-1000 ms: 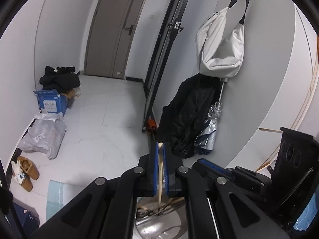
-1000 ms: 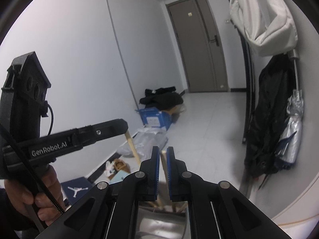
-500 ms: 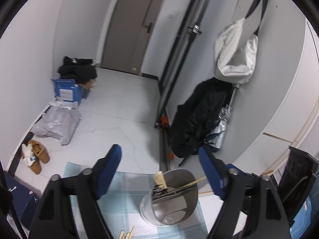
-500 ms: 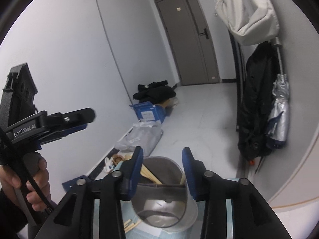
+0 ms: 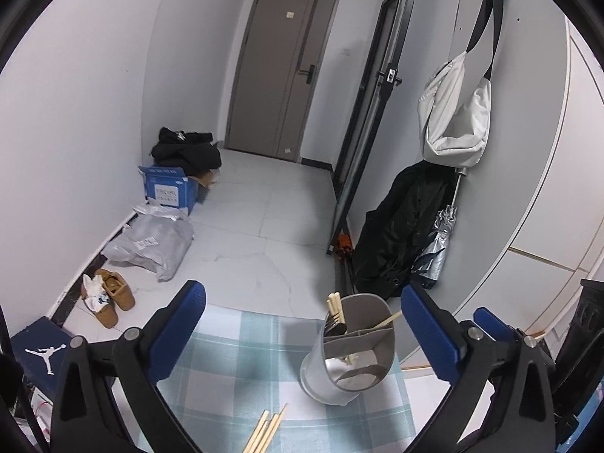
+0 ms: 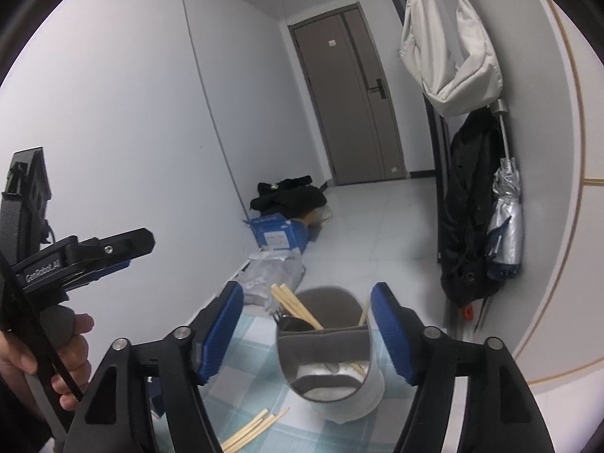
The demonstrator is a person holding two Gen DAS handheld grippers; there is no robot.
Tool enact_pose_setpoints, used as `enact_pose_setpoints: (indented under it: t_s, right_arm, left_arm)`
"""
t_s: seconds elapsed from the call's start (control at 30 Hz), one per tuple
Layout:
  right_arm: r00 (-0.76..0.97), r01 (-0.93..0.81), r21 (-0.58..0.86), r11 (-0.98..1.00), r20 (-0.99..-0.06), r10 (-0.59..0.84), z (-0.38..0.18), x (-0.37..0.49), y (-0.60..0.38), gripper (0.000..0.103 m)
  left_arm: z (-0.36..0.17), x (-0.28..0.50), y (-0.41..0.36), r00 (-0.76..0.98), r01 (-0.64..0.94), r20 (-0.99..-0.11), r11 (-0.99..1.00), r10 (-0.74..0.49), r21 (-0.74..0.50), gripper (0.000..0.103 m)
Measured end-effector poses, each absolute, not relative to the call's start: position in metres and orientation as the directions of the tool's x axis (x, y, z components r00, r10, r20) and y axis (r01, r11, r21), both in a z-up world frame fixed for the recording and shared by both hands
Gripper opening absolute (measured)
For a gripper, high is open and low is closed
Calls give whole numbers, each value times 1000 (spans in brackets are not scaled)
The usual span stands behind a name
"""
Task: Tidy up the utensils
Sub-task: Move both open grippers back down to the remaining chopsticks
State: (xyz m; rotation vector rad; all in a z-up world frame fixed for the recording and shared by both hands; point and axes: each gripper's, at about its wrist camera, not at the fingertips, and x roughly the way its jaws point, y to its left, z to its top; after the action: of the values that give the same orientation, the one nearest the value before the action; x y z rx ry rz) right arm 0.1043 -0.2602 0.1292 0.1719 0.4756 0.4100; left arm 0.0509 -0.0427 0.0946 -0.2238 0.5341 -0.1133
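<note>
A grey metal utensil holder [image 5: 347, 355] with inner dividers stands on a teal checked cloth [image 5: 241, 358]. Wooden chopsticks [image 5: 335, 307] lean in its back compartments. More chopsticks [image 5: 268, 430] lie loose on the cloth in front of it. My left gripper [image 5: 302, 290] is drawn back from the holder, its jaws opening wide with nothing between the pads. In the right wrist view the holder [image 6: 332, 373] sits just beyond my right gripper [image 6: 307, 290], whose jaws are also opening and grip nothing. Chopsticks [image 6: 294, 305] poke up at the holder's left, and loose ones [image 6: 253, 430] lie near the front.
A hand [image 6: 64, 358] holds the left gripper's handle at the left of the right wrist view. On the floor beyond are brown shoes [image 5: 109, 298], a grey parcel bag [image 5: 151, 245] and a blue box [image 5: 170, 188]. A black jacket [image 5: 404, 234] and a silver umbrella [image 5: 438, 249] hang by the right wall.
Both grippers were shut on chopsticks above the holder. Both have since opened and pulled back, and the chopsticks now rest in the holder.
</note>
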Motion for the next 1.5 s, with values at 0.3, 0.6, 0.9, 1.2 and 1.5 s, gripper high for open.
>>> enact_pose_setpoints:
  t_s: [0.3,0.6,0.9,1.2,1.5]
  right_arm:
    - [834,-329,226,917,-385,395,115,71,-248,84]
    - [829,-315,92,945,-458,321,76,54,-214,91]
    - [745,-312,84,946,-597,299,27,60,-185,91]
    - [594,-312,145,939,-741,312,-31,82,-153,91]
    - [465,-317,133,939,-841,276,-75,103,-121,81]
  left_arm:
    - [69,27,-30,875,-6,-476,980,-92,-200,102]
    - [36,14,-15,874,-28,-484,988,-50,-151,102]
    - [-4,15,4,847,-45,-531,992,-23,-114,102]
    - [-31,24,34,791,-91,-611,982,-28,-163,102]
    - [-47,32,59,716,-158,-695,957,-60,-245,102]
